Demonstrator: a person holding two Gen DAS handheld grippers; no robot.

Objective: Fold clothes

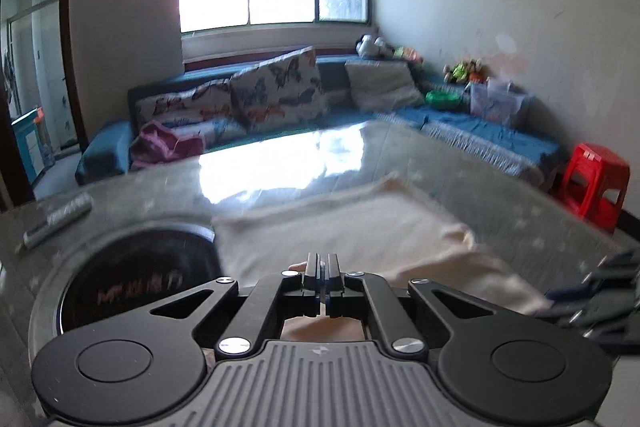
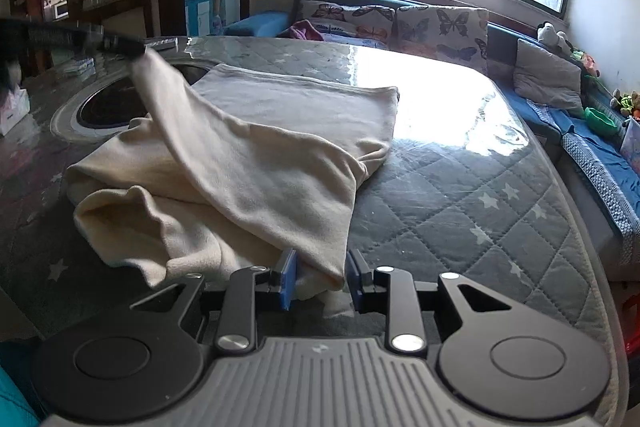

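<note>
A cream garment [image 2: 272,131] lies partly folded on the quilted grey table cover [image 2: 460,187]; it also shows in the left wrist view [image 1: 360,227]. My left gripper [image 1: 322,273] is shut on a corner of the cream garment and holds it lifted; in the right wrist view the left gripper [image 2: 132,49] pulls a band of cloth up at the far left. My right gripper [image 2: 320,279] is open, with a hanging edge of the garment between its blue pads [image 2: 288,279]. It appears blurred at the right edge of the left wrist view [image 1: 600,299].
A round black cooktop [image 1: 136,283] is set in the table left of the garment. A remote [image 1: 60,219] lies at the far left. A blue sofa with butterfly cushions [image 2: 400,23] runs behind and right. A red stool [image 1: 596,179] stands at the right.
</note>
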